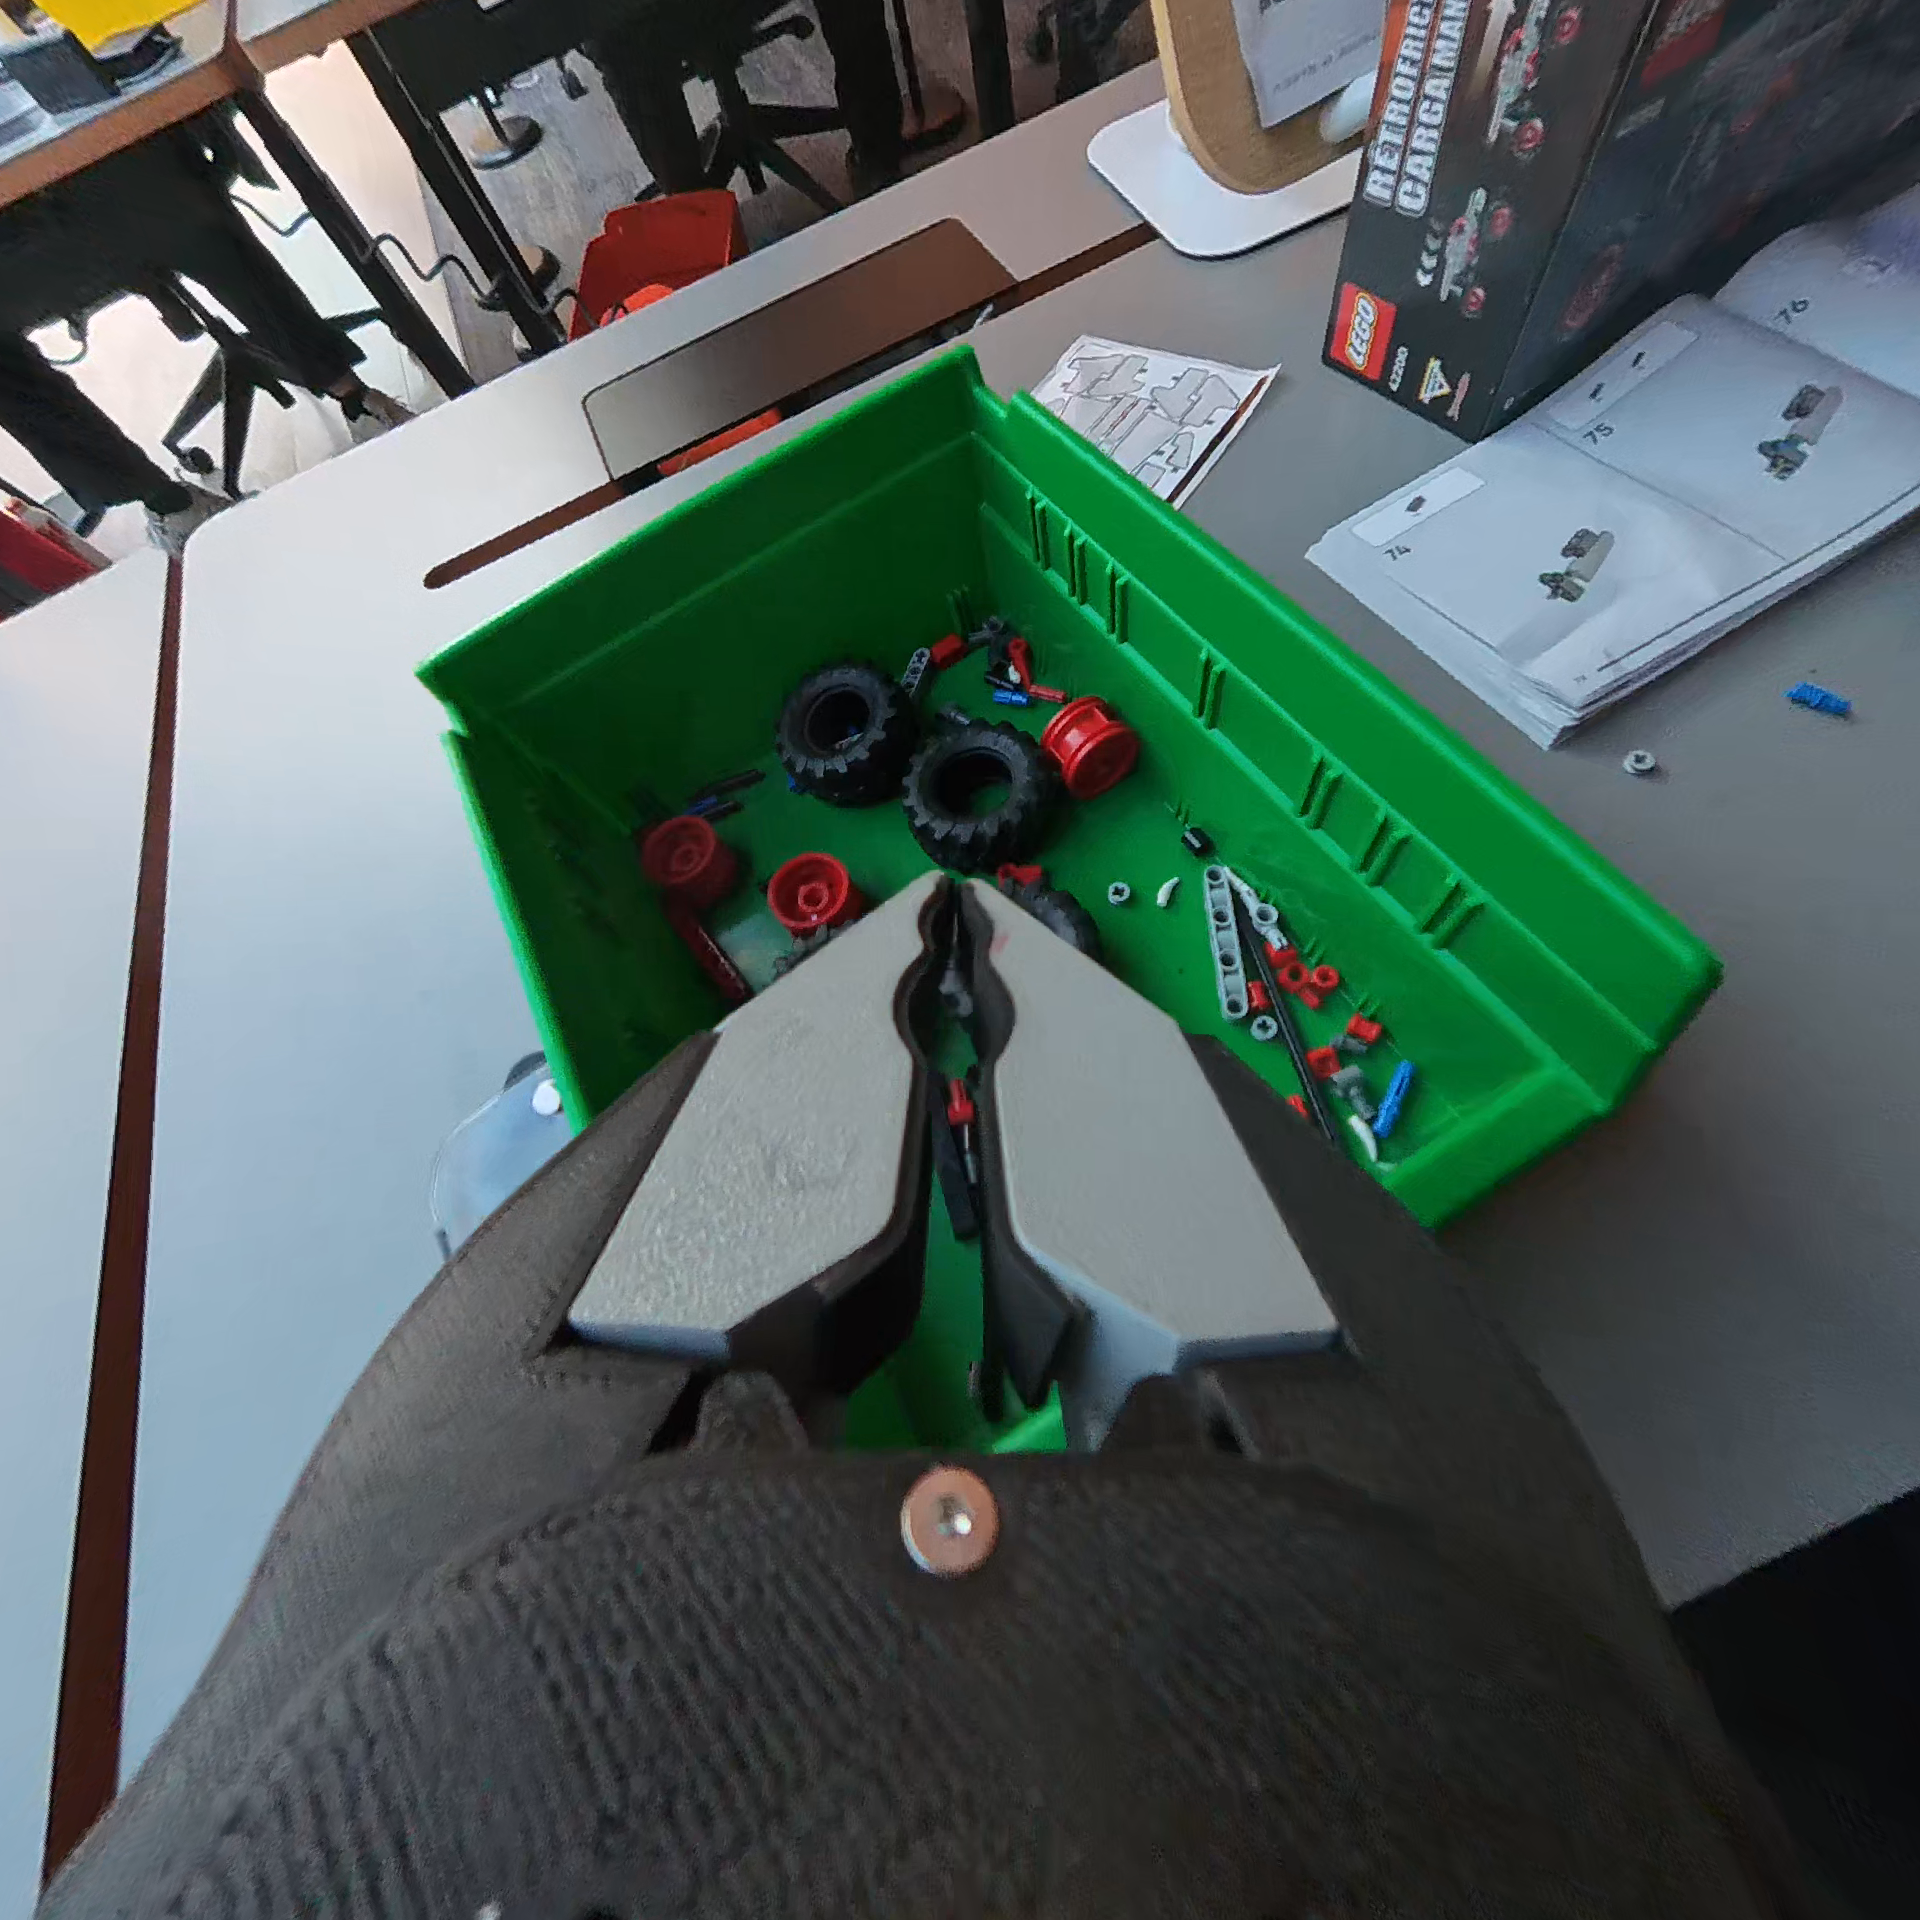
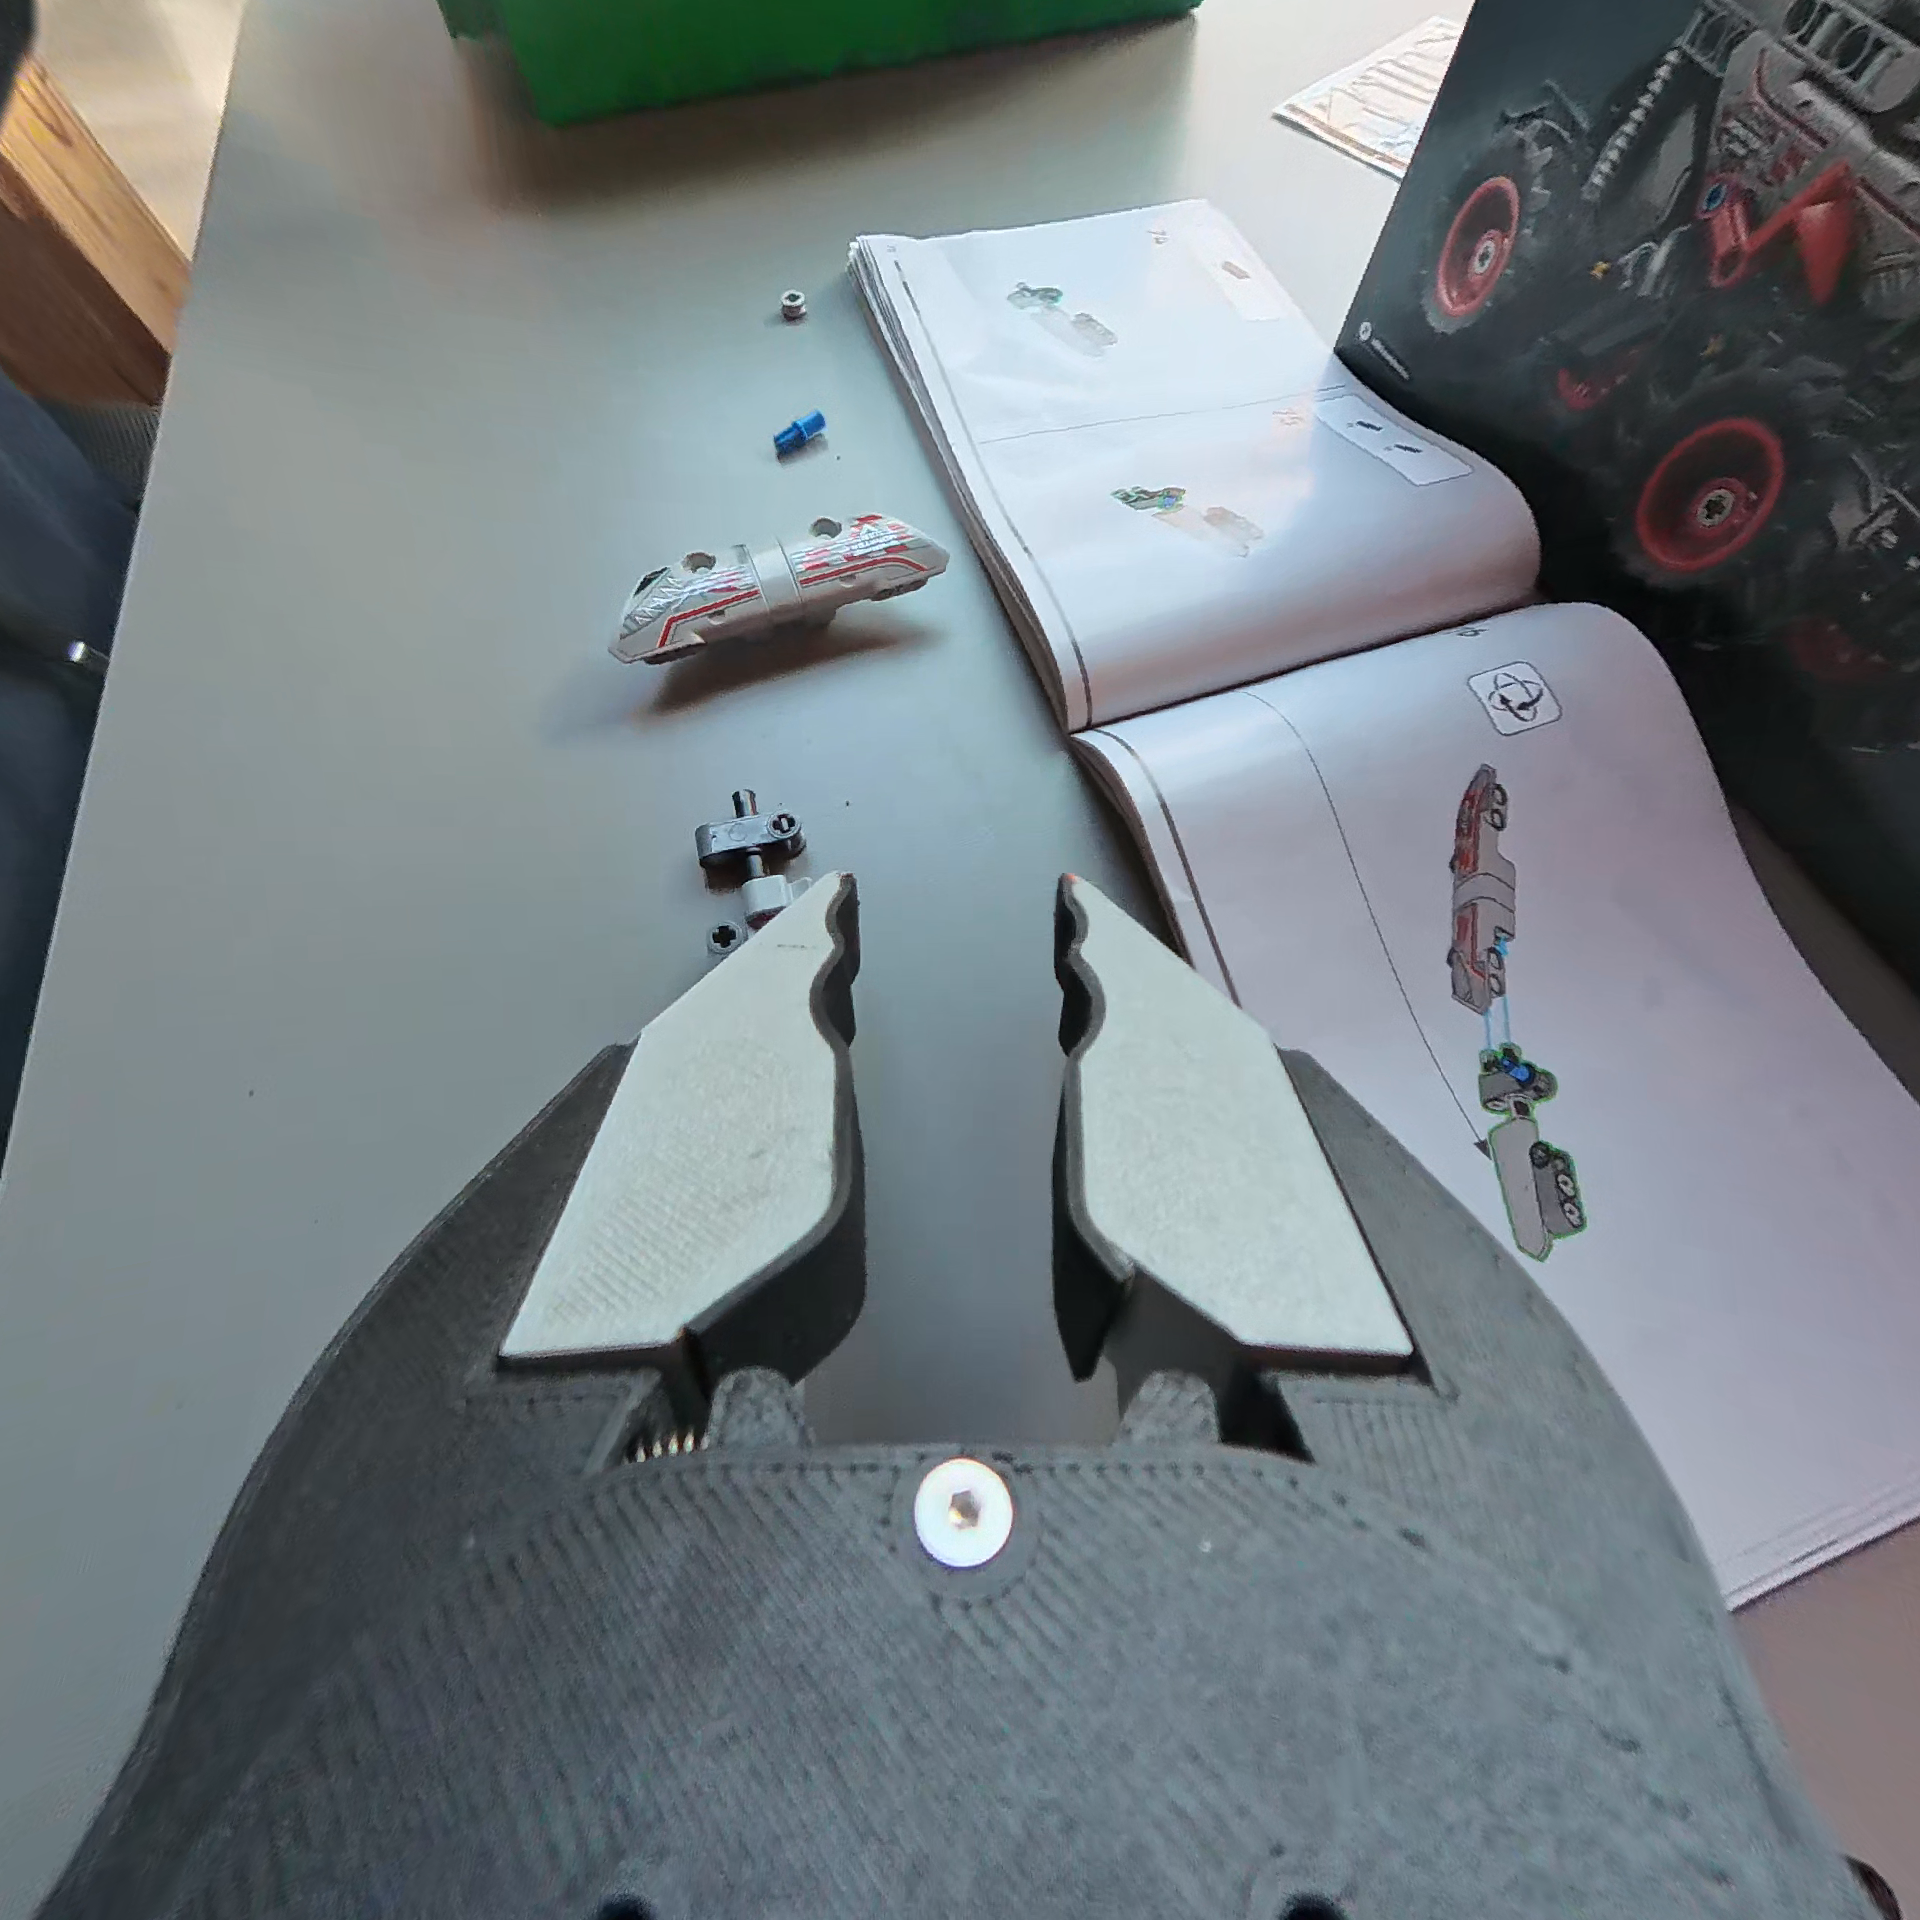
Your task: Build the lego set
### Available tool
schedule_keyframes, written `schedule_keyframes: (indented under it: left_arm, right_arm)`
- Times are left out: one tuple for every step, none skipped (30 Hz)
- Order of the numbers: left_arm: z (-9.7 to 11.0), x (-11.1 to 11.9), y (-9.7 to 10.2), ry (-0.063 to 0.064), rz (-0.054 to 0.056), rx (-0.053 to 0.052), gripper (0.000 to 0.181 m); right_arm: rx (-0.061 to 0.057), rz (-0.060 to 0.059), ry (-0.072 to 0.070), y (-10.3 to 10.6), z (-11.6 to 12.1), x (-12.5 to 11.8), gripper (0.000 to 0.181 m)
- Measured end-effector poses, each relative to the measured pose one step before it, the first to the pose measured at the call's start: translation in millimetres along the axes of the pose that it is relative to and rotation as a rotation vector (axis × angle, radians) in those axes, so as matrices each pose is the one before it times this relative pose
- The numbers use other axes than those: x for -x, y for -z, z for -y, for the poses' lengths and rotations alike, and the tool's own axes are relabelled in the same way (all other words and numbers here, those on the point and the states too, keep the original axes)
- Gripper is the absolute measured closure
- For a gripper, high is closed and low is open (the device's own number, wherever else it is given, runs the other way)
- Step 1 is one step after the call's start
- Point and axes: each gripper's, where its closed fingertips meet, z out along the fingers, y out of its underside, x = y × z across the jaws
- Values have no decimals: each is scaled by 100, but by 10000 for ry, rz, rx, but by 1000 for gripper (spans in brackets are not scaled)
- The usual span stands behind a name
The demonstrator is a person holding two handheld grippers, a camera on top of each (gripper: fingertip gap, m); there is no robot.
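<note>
In the left wrist view my left gripper [image 1: 951,899] hangs over the green bin [image 1: 727,623]. Its jaws are shut, and a small dark-and-grey piece [image 1: 951,982] sits in the notch between them. The bin holds black tyres [image 1: 847,732], red rims [image 1: 1089,746], grey beams [image 1: 1226,940] and several small pins. In the right wrist view my right gripper [image 2: 956,904] is open and empty, low over the grey table. Just left of its tips lies a black connector with a pin [image 2: 748,836]. Farther off lies a white-and-red panel assembly [image 2: 779,592].
A blue pin [image 2: 800,431] and a grey bush [image 2: 795,304] lie on the table beyond the panel. The open instruction booklet [image 2: 1195,468] and the set's box [image 2: 1662,312] are on the right. A sticker sheet [image 1: 1164,416] lies behind the bin. Some 45 cm of space lies between my two pairs of fingers.
</note>
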Motion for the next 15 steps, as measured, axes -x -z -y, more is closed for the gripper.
schedule_keyframes:
  left_arm:
    - [401,-384,-400,-31,-209,-103,181]
    - [284,-358,-409,-105,-197,19,181]
    - [255,-46,-398,-142,-15,65,179]
    - [284,114,-370,-156,67,80,173]
    - [313,165,-326,-166,67,52,172]
    - [395,286,-260,-149,102,-13,172]
    - [421,510,-156,-124,179,-15,171]
    - [548,721,-31,-95,248,-52,171]
    - [699,718,44,-69,201,-134,171]
    - [766,606,30,-48,97,-172,171]
    - [708,586,-68,-23,61,-129,172]
    - [438,601,-241,-7,83,20,171]
    - [9,445,-476,-14,3,245,165]
    - [-339,248,-668,3,-95,451,160]
    - [-340,206,-801,11,-95,439,159]
  right_arm:
    - [4,17,-47,-4,-1,-41,146]
    - [20,6,-17,-28,-24,-23,146]
    - [34,2,1,-35,-44,-5,146]
    - [41,-3,10,-38,-48,10,146]
    - [37,-11,20,-43,-40,2,146]
    - [30,-16,23,-30,-31,9,146]
    - [24,-9,15,-21,-31,9,146]
    - [18,5,1,-25,-23,6,146]
    - [9,16,-7,-4,-18,15,146]
    - [2,16,-8,-1,-1,7,146]
    - [-1,13,-7,-6,5,11,146]
    - [0,12,-4,-3,-10,11,146]
    - [0,11,0,2,-1,6,146]
    - [-3,4,2,3,0,16,146]
    - [-6,-7,3,9,11,-9,146]
